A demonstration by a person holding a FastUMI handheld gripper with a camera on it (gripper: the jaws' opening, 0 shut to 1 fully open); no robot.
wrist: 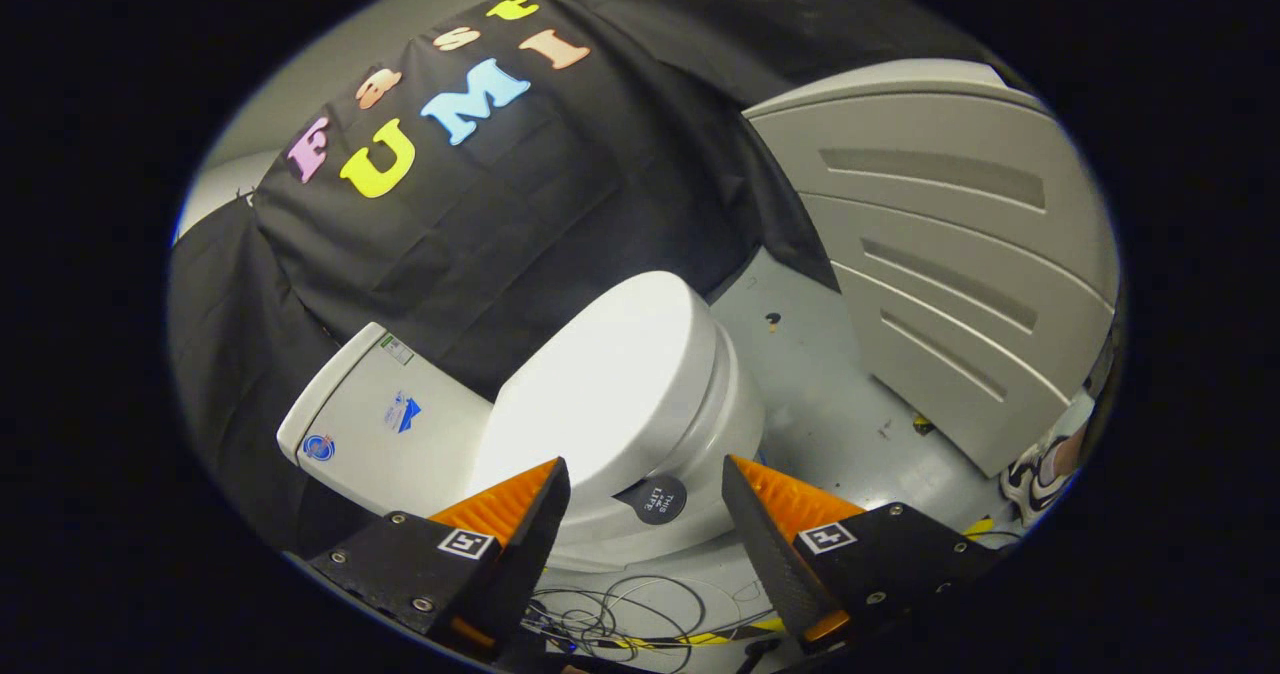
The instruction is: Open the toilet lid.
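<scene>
A white toilet stands ahead of me with its lid [600,384] lying flat and closed over the bowl [715,404]. Its tank [375,424] sits beyond the left finger, against the black cloth wall. A round dark sticker [658,499] marks the toilet's side, between and just beyond my fingertips. My gripper [645,474] hovers above the near side of the toilet, open wide, with nothing between its fingers. The fingers are apart from the lid and do not touch it.
A grey ribbed panel [950,264] leans to the right of the toilet. Loose thin cables [600,609] and yellow-black tape [700,639] lie on the grey floor [830,394] under my fingers. A person's shoe [1035,479] shows beyond the right finger.
</scene>
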